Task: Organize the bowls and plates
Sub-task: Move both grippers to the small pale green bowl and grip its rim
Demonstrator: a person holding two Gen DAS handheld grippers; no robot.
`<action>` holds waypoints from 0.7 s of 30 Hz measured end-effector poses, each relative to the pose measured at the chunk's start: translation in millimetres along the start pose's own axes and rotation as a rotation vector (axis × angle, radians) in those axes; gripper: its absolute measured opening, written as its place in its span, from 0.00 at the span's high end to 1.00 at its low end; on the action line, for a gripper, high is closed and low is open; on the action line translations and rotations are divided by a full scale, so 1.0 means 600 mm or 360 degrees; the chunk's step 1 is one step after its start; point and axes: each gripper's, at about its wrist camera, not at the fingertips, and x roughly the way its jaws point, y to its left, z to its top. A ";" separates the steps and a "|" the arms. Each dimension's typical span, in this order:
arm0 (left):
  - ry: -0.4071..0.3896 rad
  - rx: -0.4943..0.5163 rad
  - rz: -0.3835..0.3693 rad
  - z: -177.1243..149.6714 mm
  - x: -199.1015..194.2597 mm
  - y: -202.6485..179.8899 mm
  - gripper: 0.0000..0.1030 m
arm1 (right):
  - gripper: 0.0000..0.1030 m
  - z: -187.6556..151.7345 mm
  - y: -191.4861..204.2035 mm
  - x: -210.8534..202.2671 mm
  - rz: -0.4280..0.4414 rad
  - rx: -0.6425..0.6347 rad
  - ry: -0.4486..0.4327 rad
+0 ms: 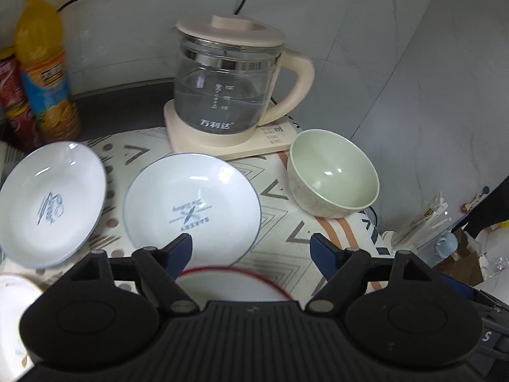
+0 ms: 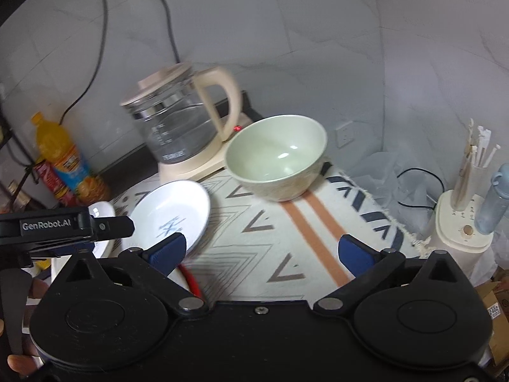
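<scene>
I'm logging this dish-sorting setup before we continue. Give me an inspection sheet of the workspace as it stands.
Surface: patterned cloth on a dark counter.
Job's things: two white plates, a green bowl, a red-rimmed dish near the left hand-held gripper.
Clutter: glass kettle on its base, orange drink bottle, red packet, straw holder.
Grippers: left hand-held gripper open, empty; right hand-held gripper open, empty.
Cables: black cables along the wall.
Surroundings: grey marbled wall.

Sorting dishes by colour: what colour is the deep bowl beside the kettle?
Pale green bowl, clearest in the right wrist view.
</scene>
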 end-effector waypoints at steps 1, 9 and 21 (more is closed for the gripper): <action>0.0001 0.0012 0.0001 0.004 0.006 -0.004 0.23 | 0.00 0.003 -0.005 0.004 -0.0012 0.0015 -0.0001; 0.0072 0.0058 -0.0011 0.043 0.074 -0.026 0.23 | 0.00 0.039 -0.043 0.046 -0.0064 0.0119 0.0001; 0.0162 0.0083 -0.0054 0.092 0.181 -0.065 0.23 | 0.00 0.080 -0.083 0.136 -0.0167 0.0236 0.0052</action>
